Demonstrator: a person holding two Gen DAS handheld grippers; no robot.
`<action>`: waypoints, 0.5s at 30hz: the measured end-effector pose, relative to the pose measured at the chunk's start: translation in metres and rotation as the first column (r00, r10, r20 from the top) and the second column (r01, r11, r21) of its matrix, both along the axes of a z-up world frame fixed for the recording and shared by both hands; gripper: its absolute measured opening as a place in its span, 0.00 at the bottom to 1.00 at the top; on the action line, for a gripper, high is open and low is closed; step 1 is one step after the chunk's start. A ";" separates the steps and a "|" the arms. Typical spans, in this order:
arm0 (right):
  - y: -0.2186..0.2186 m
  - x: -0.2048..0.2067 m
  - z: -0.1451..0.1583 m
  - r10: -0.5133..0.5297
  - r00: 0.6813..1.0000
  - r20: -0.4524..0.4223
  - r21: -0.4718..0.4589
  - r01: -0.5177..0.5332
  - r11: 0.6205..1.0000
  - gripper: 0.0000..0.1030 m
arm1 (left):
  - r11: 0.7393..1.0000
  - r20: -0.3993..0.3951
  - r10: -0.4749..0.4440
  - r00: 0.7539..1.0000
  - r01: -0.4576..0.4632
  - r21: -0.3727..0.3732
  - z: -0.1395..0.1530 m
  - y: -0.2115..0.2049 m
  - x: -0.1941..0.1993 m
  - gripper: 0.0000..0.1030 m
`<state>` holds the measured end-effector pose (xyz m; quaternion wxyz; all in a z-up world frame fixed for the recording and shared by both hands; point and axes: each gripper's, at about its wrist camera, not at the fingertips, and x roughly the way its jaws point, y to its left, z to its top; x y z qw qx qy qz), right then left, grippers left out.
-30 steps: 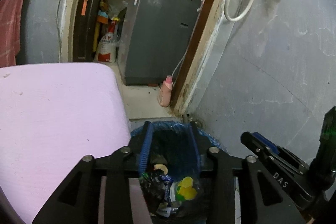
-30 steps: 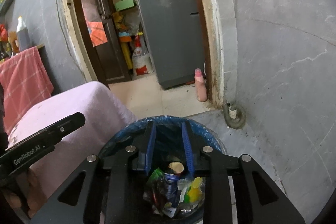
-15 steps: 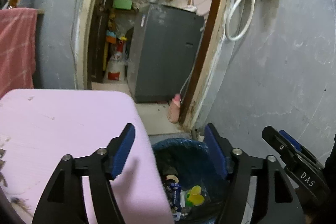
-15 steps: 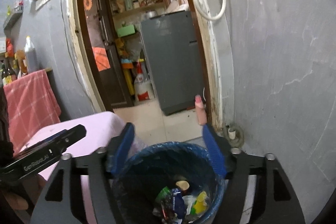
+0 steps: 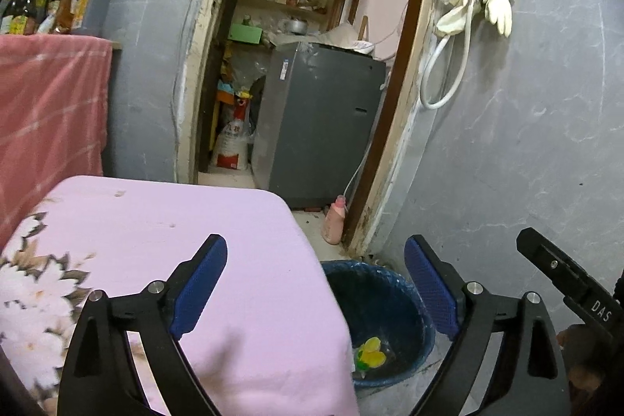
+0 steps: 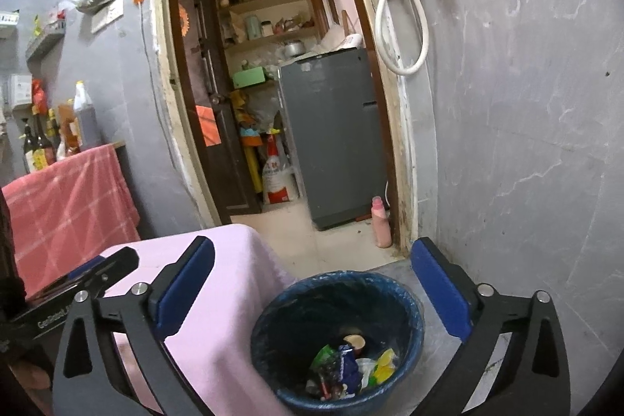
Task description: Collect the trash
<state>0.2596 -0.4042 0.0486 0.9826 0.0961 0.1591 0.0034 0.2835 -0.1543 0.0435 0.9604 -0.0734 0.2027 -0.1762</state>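
A blue-lined trash bin (image 6: pixel 409 303) stands on the floor beside a table with a pink cloth (image 6: pixel 218 299). It holds several wrappers and scraps (image 6: pixel 347 365). My right gripper (image 6: pixel 312 283) is open and empty, raised above the bin. My left gripper (image 5: pixel 316 283) is open and empty, above the table's right edge and the bin (image 5: pixel 390 303). A yellow wrapper (image 5: pixel 370 357) shows in the bin. Each gripper's body shows at the edge of the other's view.
A grey wall (image 6: pixel 526 143) rises right of the bin. A doorway behind leads to a grey fridge (image 6: pixel 335 139), with a pink bottle (image 6: pixel 380 227) at its post. A red-checked cloth (image 6: pixel 66 201) hangs at left under several bottles. A white hose (image 5: pixel 444 73) hangs on the wall.
Both grippers opened from shut and drew up and back from the bin. The views rose, showing more of the doorway and pink table.
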 end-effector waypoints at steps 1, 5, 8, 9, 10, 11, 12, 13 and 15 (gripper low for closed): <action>0.003 -0.005 0.002 0.002 1.000 0.001 0.000 -0.002 1.000 1.00 | 1.000 0.007 0.002 1.000 -0.002 0.003 0.003 0.004 -0.007 0.87; 0.017 -0.031 0.004 0.004 1.000 0.000 0.002 -0.004 1.000 1.00 | 1.000 0.020 0.013 1.000 -0.013 0.015 0.012 0.018 -0.035 0.89; 0.026 -0.051 0.007 0.000 1.000 0.012 0.002 0.000 1.000 1.00 | 0.999 0.031 0.017 0.999 -0.018 0.031 0.015 0.027 -0.056 0.89; 0.028 -0.057 0.009 -0.001 1.000 0.016 0.004 0.001 1.000 1.00 | 0.999 0.034 0.020 0.999 -0.021 0.036 0.015 0.031 -0.063 0.89; 0.031 -0.064 0.010 0.001 1.000 0.019 0.006 -0.001 1.000 1.00 | 0.999 0.036 0.021 0.999 -0.023 0.038 0.016 0.034 -0.069 0.89; 0.036 -0.072 0.012 0.002 1.000 0.025 0.003 -0.002 1.000 1.00 | 0.999 0.037 0.022 0.999 -0.024 0.038 0.016 0.036 -0.076 0.89; 0.038 -0.076 0.013 0.003 1.000 0.028 -0.001 -0.002 1.000 1.00 | 0.999 0.036 0.025 0.999 -0.027 0.036 0.016 0.040 -0.083 0.89; 0.041 -0.082 0.014 0.004 0.999 0.034 -0.006 -0.003 1.000 1.00 | 0.999 0.036 0.027 0.999 -0.028 0.038 0.017 0.042 -0.088 0.89; 0.046 -0.094 0.017 0.009 0.999 0.045 -0.014 -0.008 1.000 1.00 | 0.998 0.044 0.033 0.998 -0.035 0.044 0.018 0.047 -0.102 0.90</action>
